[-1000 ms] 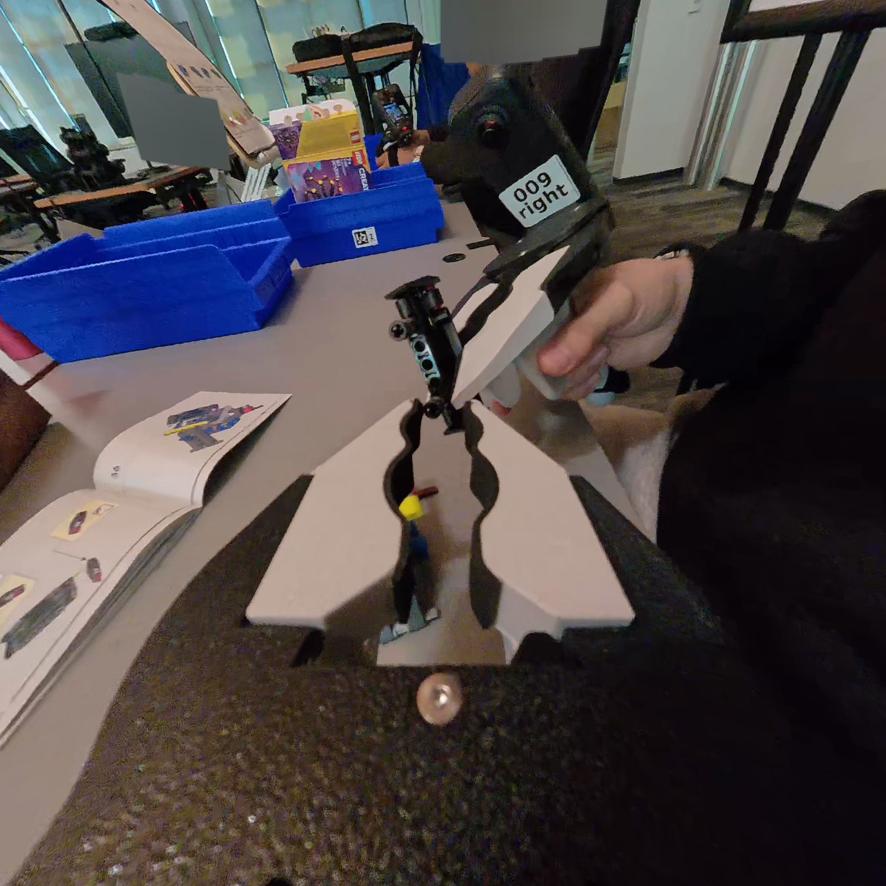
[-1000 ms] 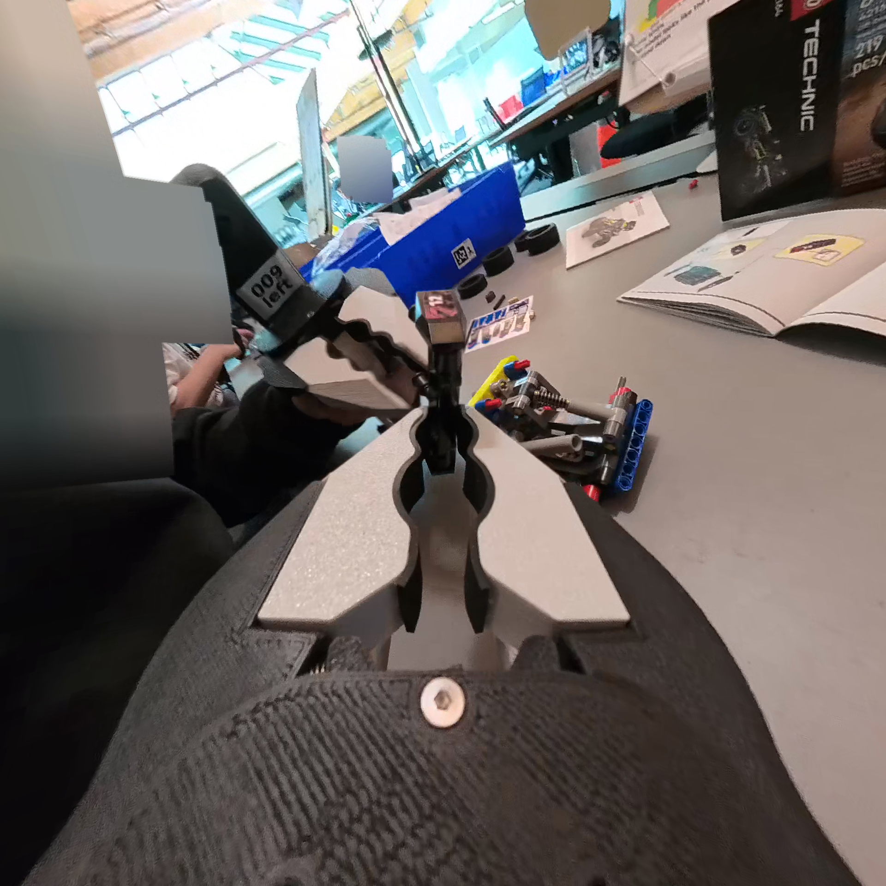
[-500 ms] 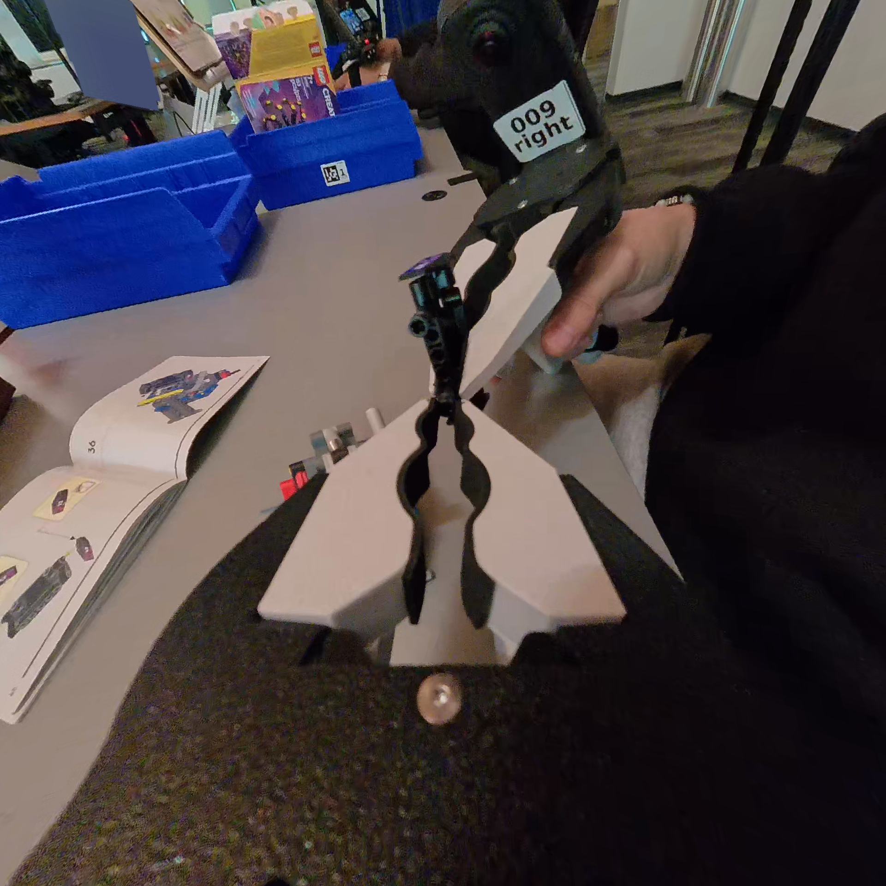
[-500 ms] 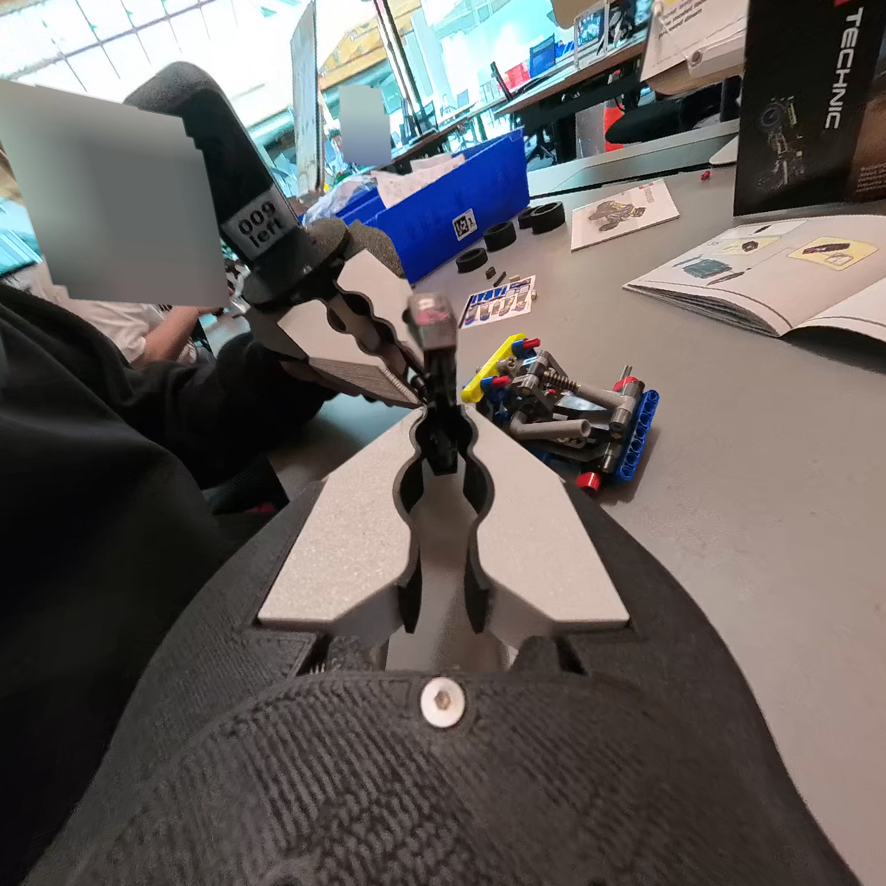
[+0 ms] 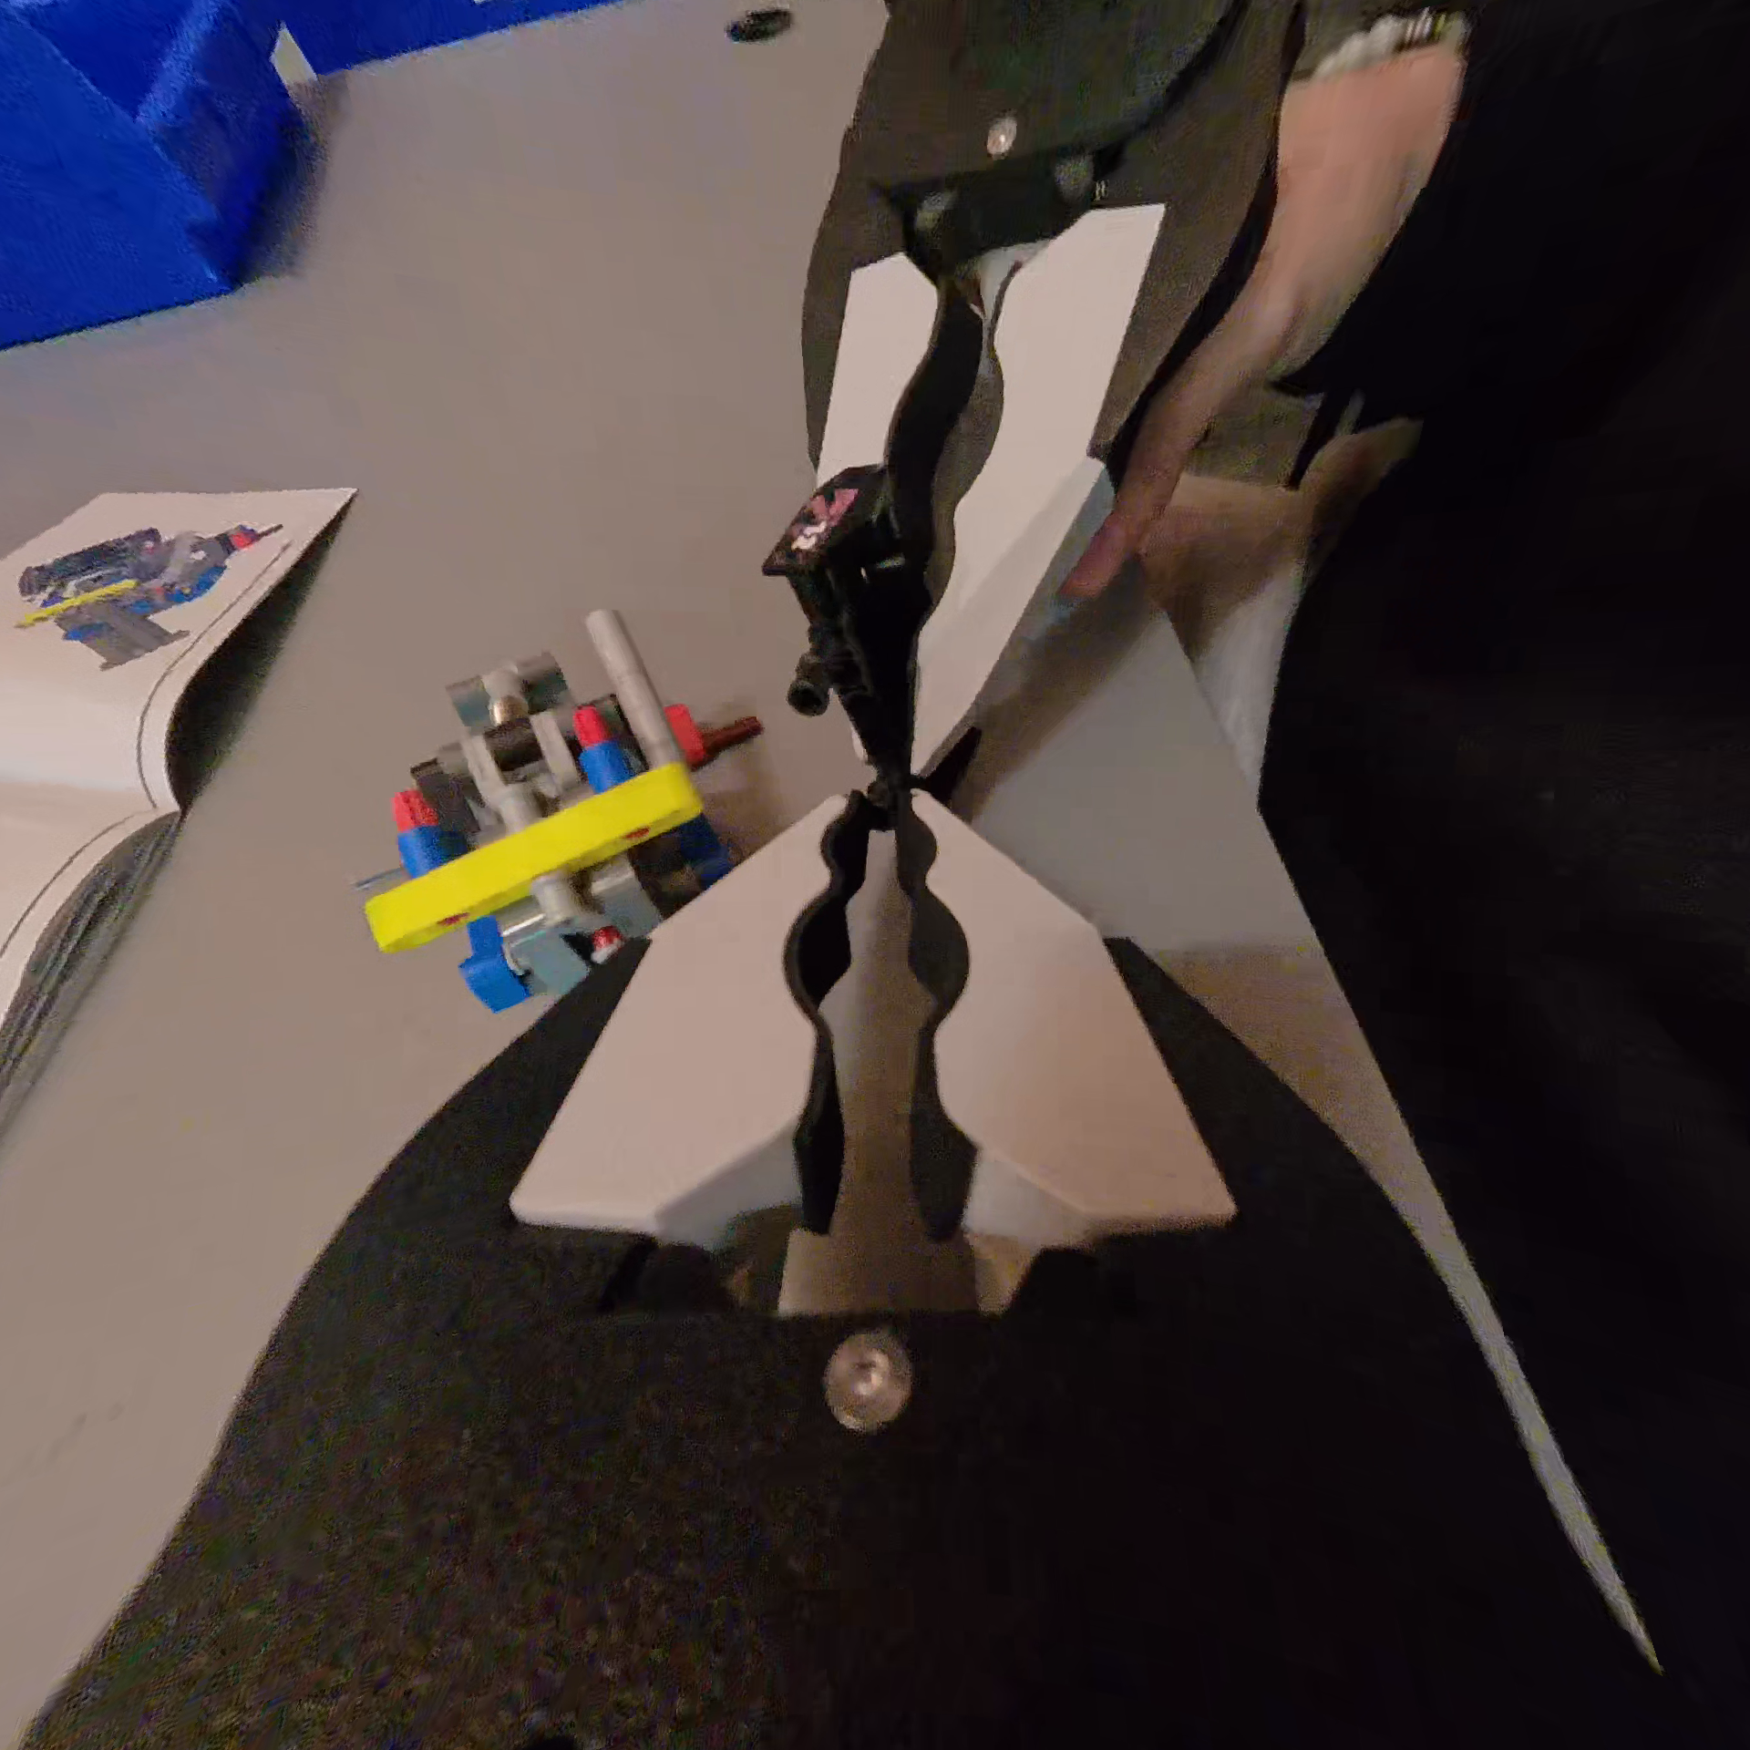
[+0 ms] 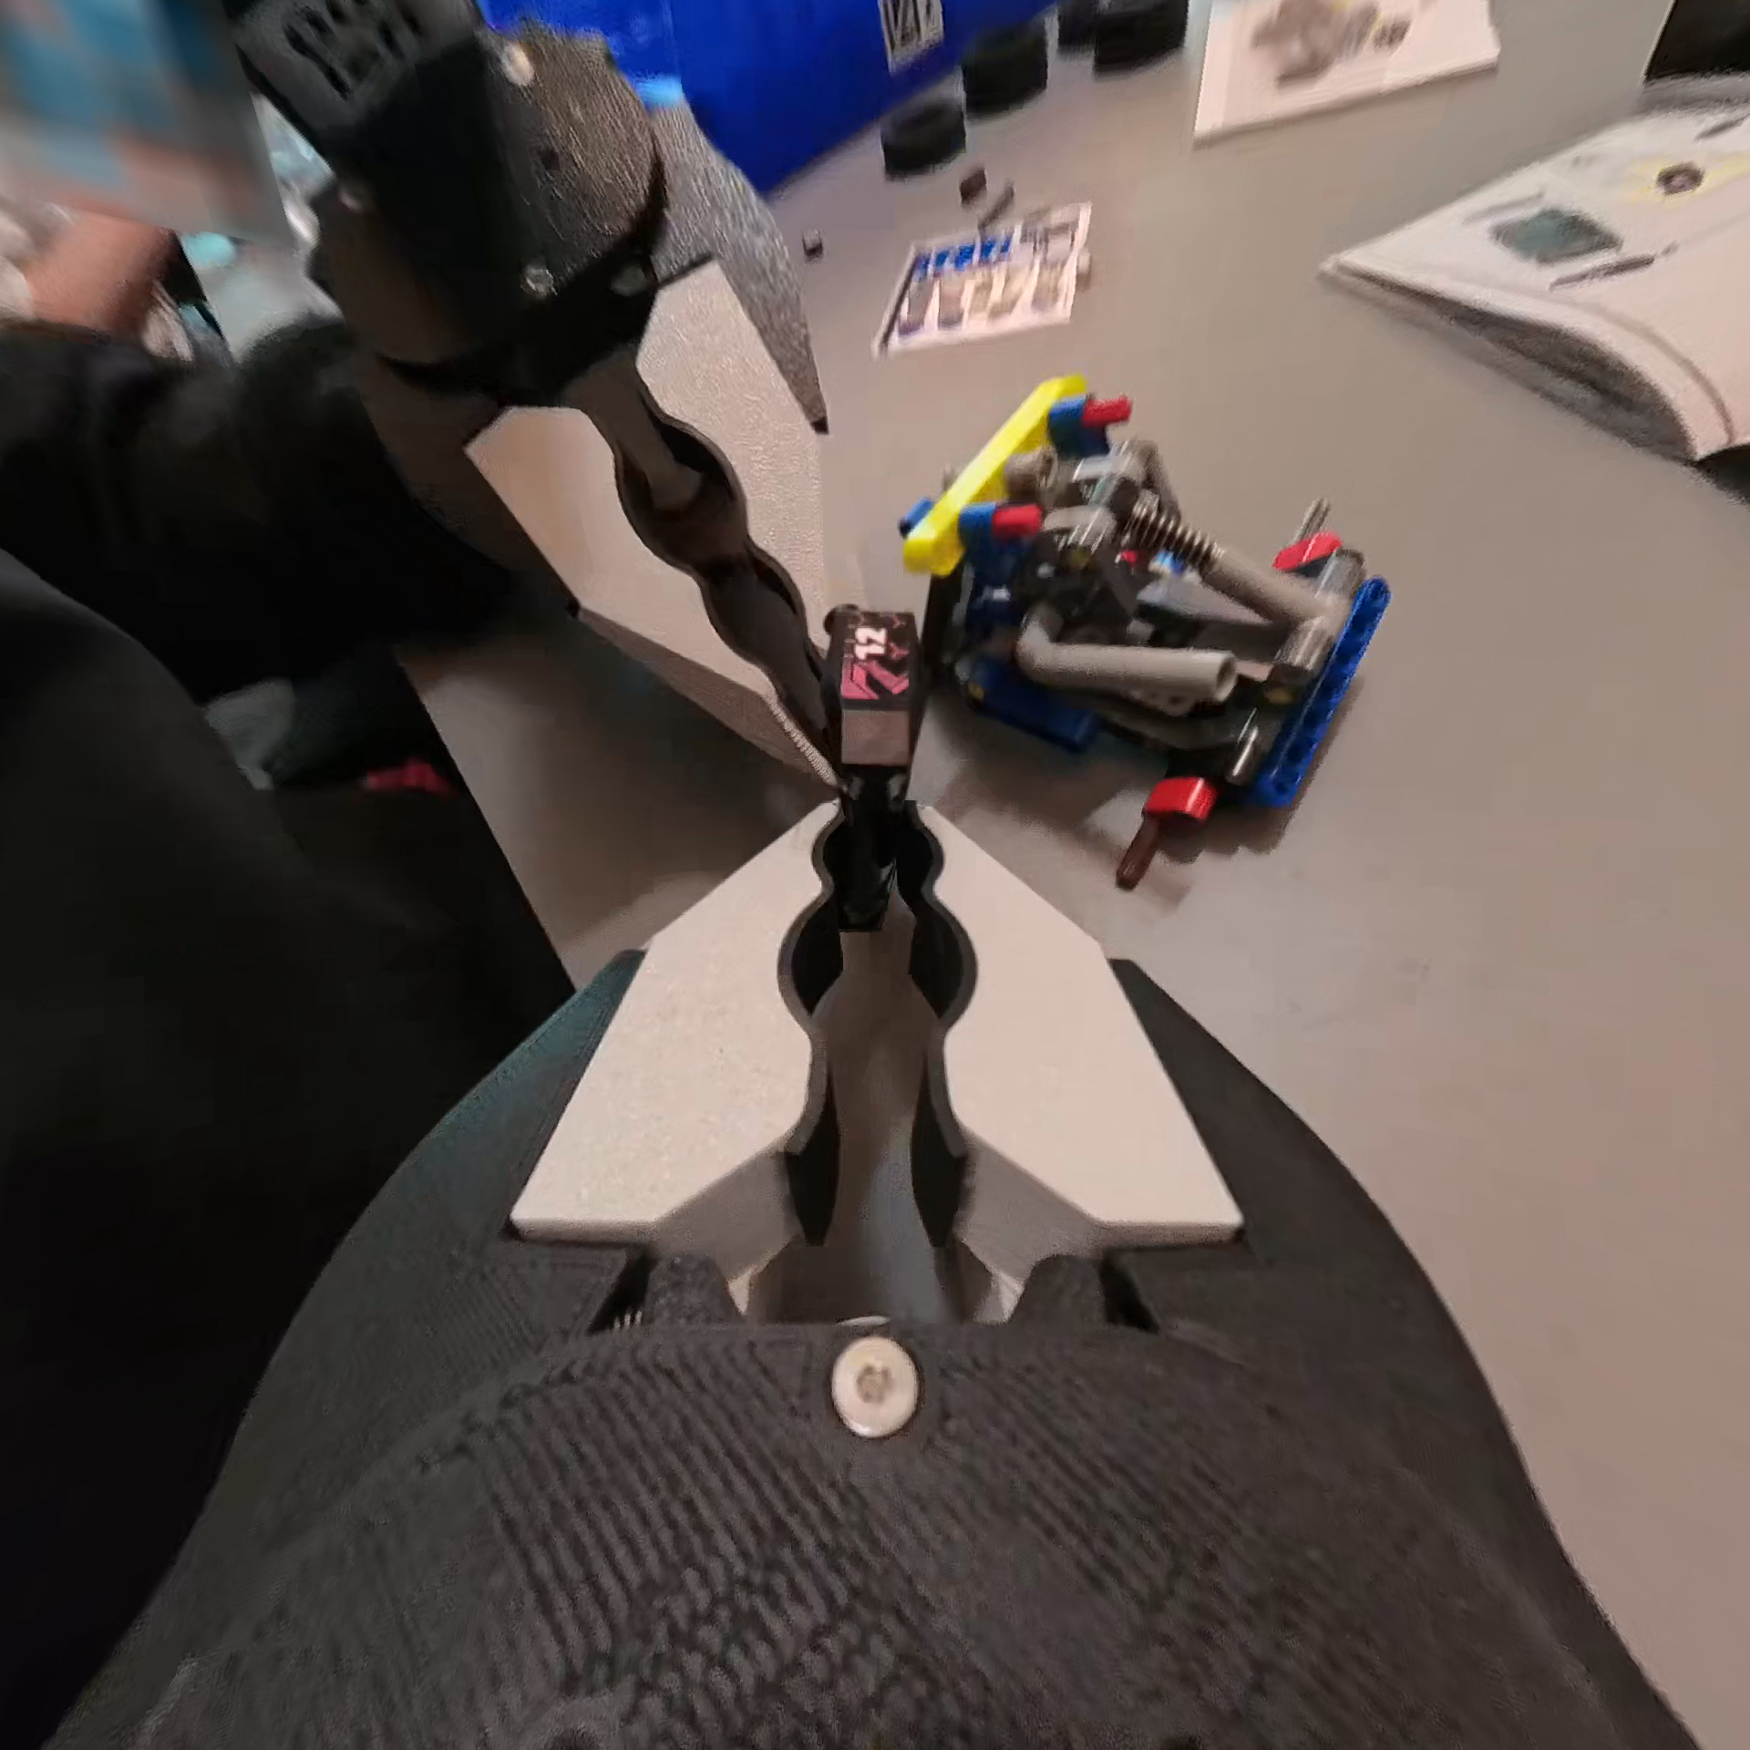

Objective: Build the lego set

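Right wrist view puts you over a grey table (image 6: 1420, 1042) that fills the right half of the scene, with your dark sleeve along the left. Far across it stands a blue bin (image 6: 805, 85), black tyres (image 6: 923, 142) near its right end, and a loose printed sheet (image 6: 1345, 47) to the right of those. An open instruction booklet (image 6: 1562, 284) lies at the far right edge; the left wrist view shows it at that picture's left edge. A small sticker sheet (image 6: 990, 279) lies flat between the bin and the model.

The partly built brick model (image 6: 1146, 606) lies on the table just right of both tools, with a yellow beam (image 5: 530, 857) across its end, a blue beam (image 6: 1326, 691) along its other end, grey tubes, a coil spring and red pins.

Your right tool (image 6: 871, 824) is clenched on a small black brick piece (image 6: 866, 720), the pads pressing its lower stem; its printed pink-and-white cap stands up above the tips, off the table. Your left tool (image 5: 885, 805) comes in from the left, its tips nearly together and pinching the thin end of that same black piece, right where the two tools meet. A hand (image 5: 1326, 237) grips the right tool's handle in the left wrist view.
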